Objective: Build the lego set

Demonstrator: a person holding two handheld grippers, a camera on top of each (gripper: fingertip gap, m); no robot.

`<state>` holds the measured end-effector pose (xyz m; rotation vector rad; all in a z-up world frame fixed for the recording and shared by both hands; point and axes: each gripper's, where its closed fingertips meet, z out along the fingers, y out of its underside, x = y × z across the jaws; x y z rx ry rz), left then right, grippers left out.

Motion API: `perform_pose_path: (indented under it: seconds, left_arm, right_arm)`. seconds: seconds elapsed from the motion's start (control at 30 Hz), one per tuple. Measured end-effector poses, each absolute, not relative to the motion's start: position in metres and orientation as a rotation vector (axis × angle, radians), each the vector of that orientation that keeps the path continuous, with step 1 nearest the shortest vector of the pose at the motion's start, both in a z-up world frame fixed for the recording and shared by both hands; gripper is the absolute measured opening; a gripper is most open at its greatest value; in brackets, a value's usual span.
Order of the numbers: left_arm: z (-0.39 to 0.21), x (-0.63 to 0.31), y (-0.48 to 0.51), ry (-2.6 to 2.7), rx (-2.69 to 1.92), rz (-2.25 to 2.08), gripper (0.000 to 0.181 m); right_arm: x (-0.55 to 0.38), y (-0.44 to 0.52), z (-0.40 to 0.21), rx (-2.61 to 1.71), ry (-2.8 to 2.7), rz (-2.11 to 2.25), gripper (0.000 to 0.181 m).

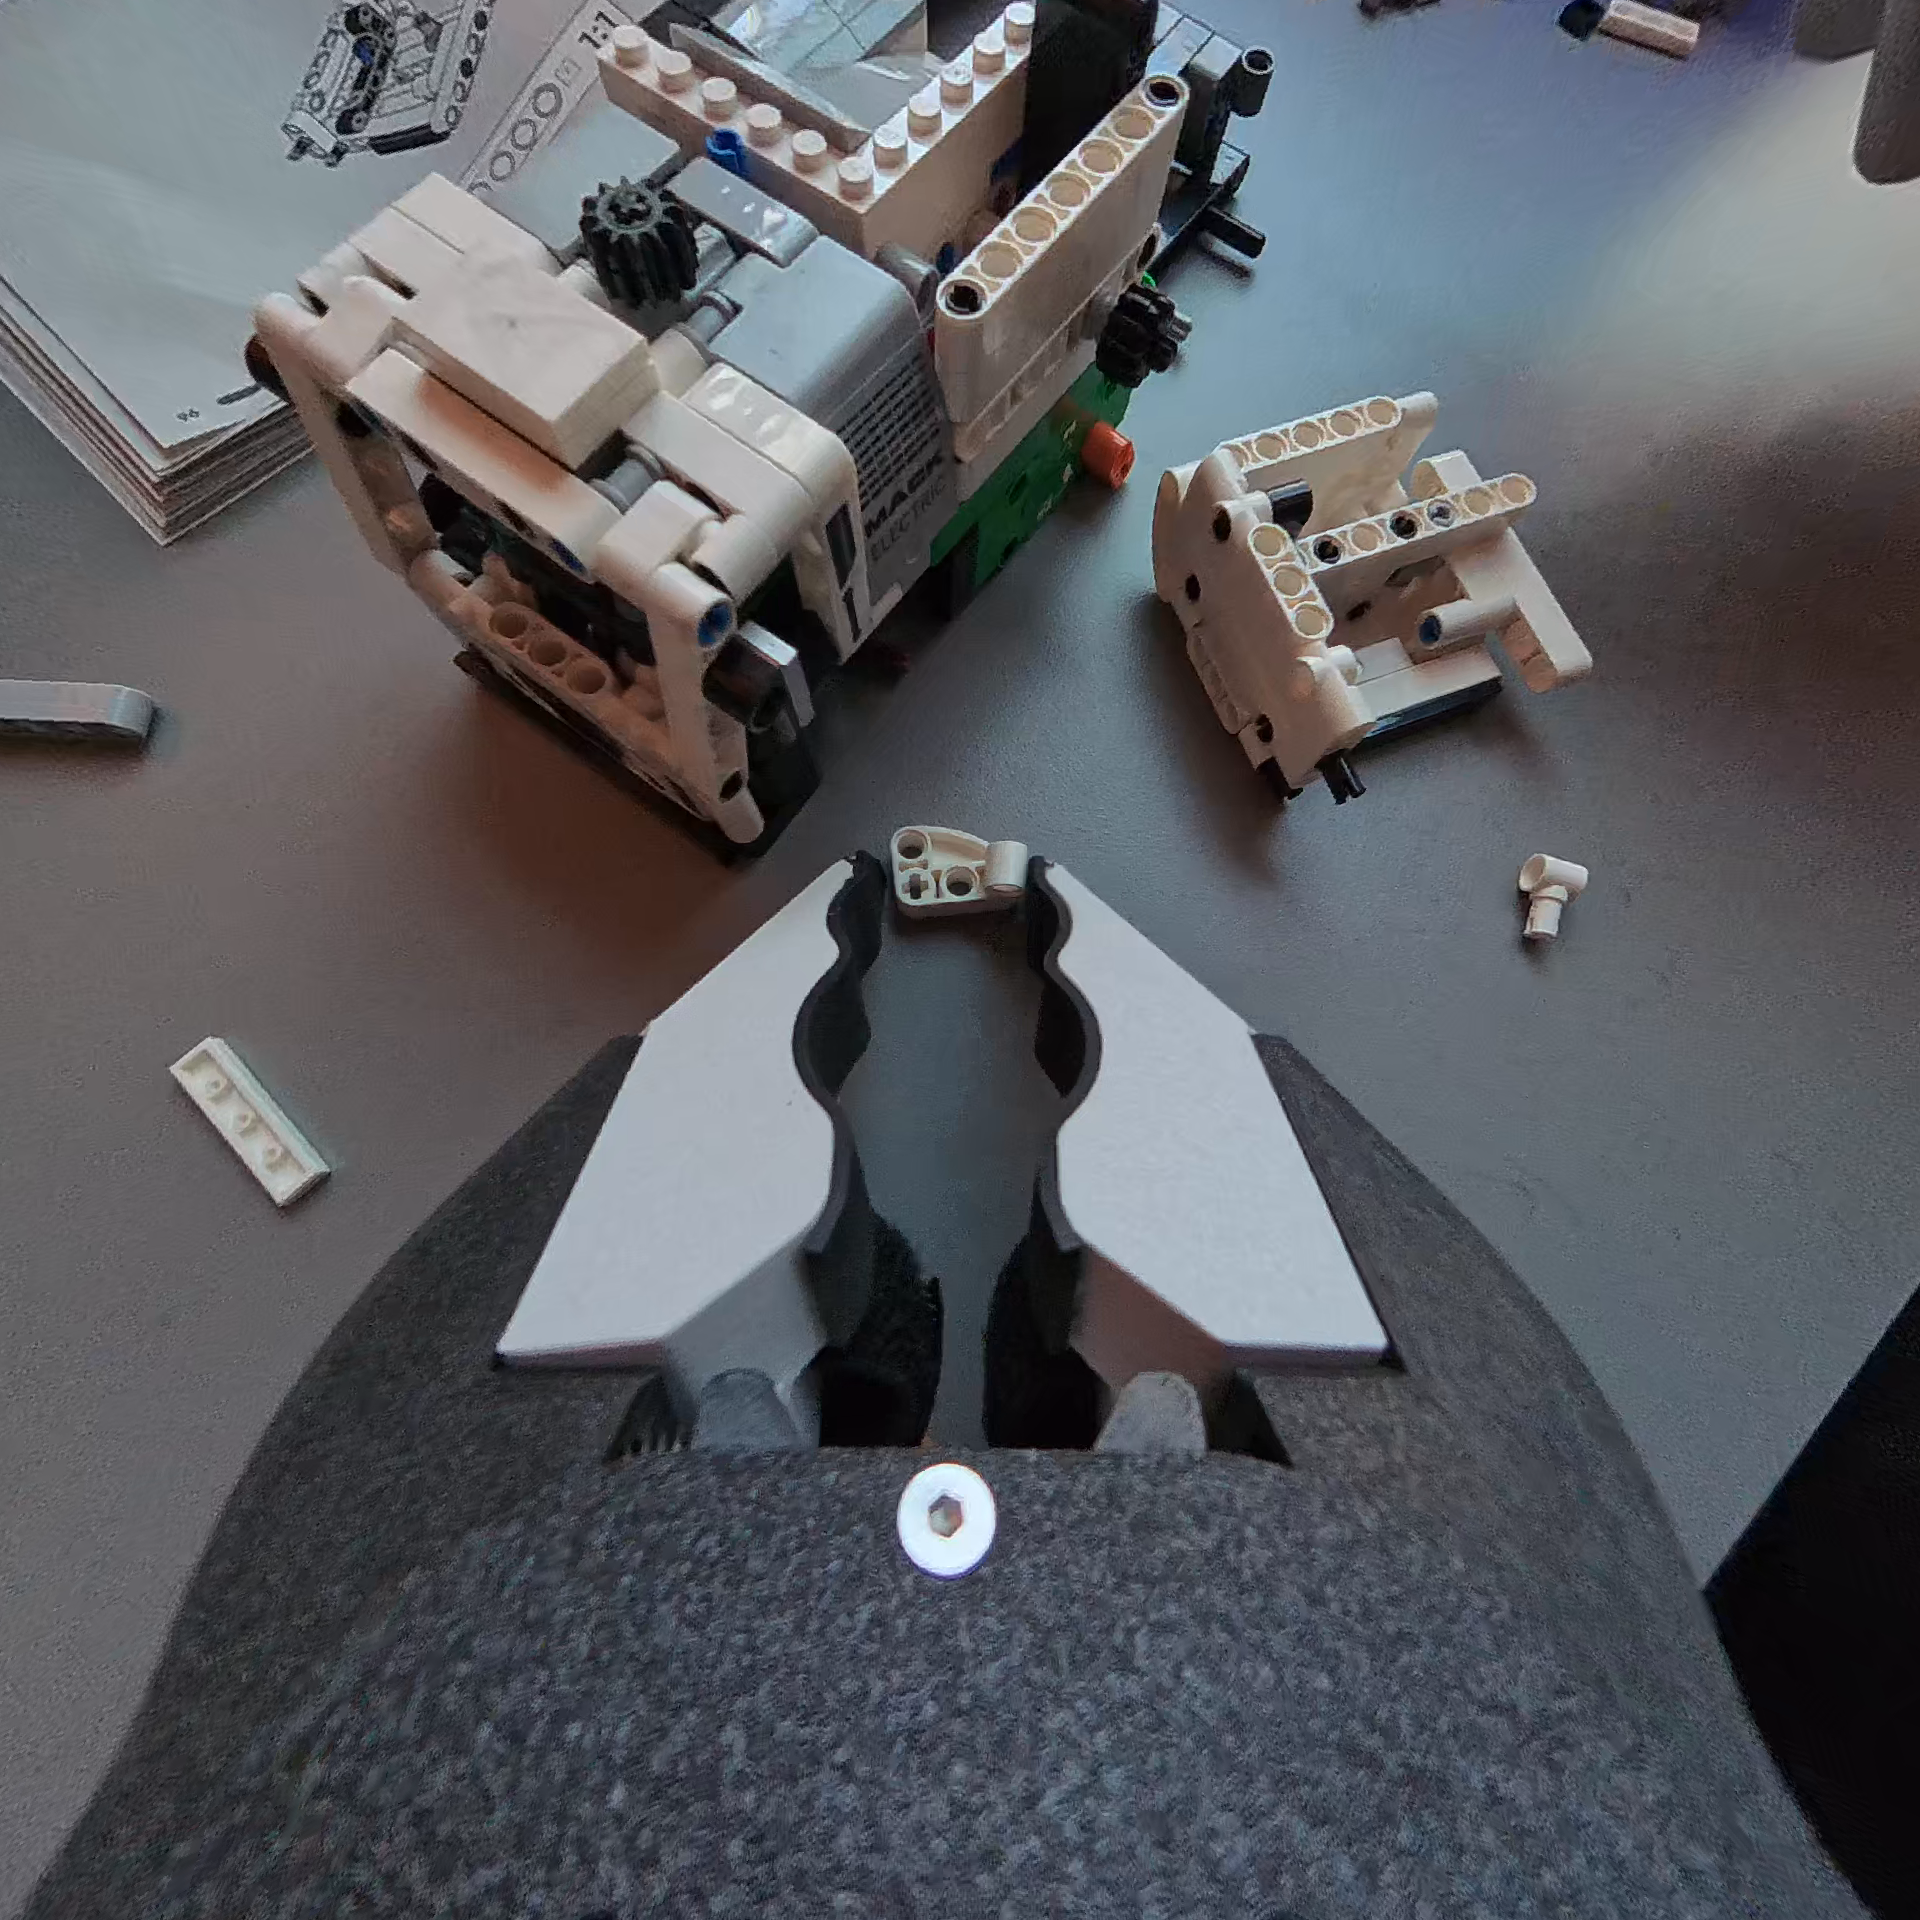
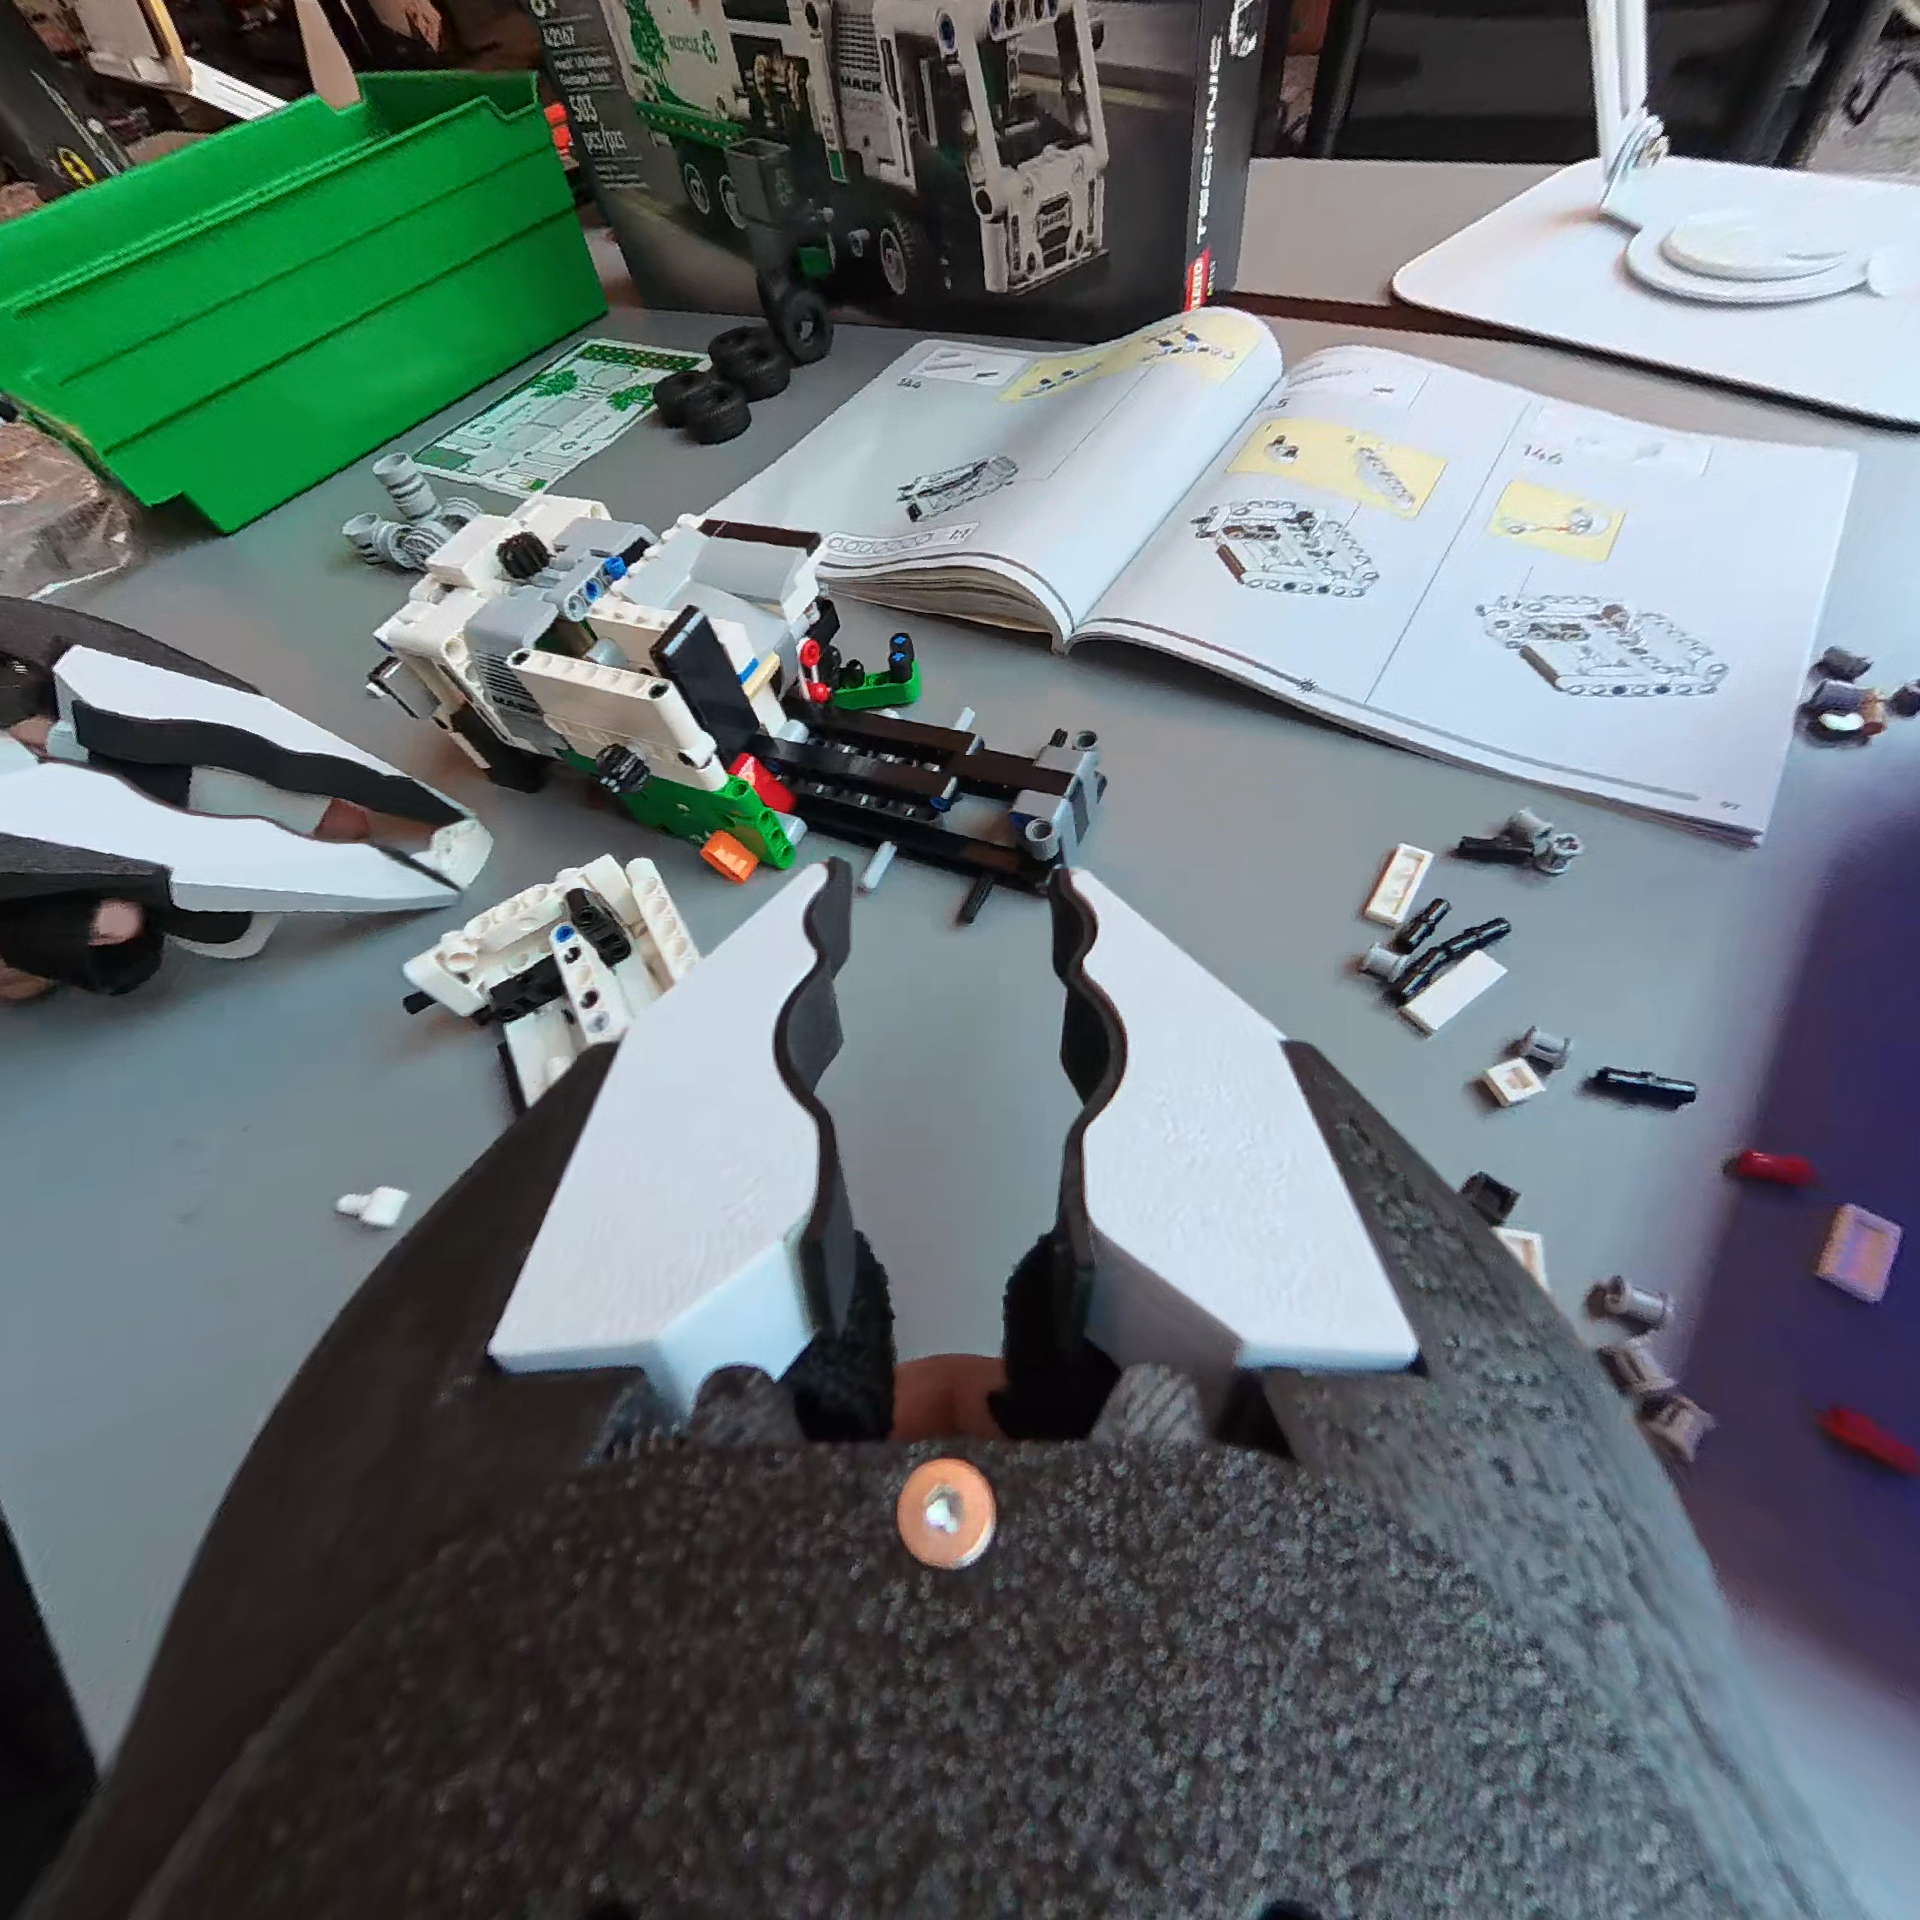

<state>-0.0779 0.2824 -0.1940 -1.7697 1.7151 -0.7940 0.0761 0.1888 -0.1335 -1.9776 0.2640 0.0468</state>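
— Where's the left gripper [image 1: 948, 878]?

— Low over the grey table [image 1: 1351, 1195], fingers spread wide. A small white connector piece [image 1: 951, 873] lies flat on the table right between the tips — near the right one; whether it touches, I cannot tell.

— And the truck?

— The half-built truck [image 1: 644, 468] stands just beyond, to the far left; a white sub-assembly [image 1: 1351, 592] lies to the far right.

— The right gripper [image 2: 951, 894]?

— Also wide apart, holding nothing, with the truck's black chassis [image 2: 914, 769] just past its tips. The open instruction booklet [image 2: 1351, 561] lies farther off.
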Motion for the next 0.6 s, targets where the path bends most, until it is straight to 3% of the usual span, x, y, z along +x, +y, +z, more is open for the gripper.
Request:
perform_pose_path:
  seconds: [0.6]
  left_arm:
    - [-0.188, -0.084, 0.245, 1.952, -1.492, -0.909, 0.023]
  right_arm:
    - [0.168, 0.19, -0.112, -1.994, 0.325, -0.393, 0.034]
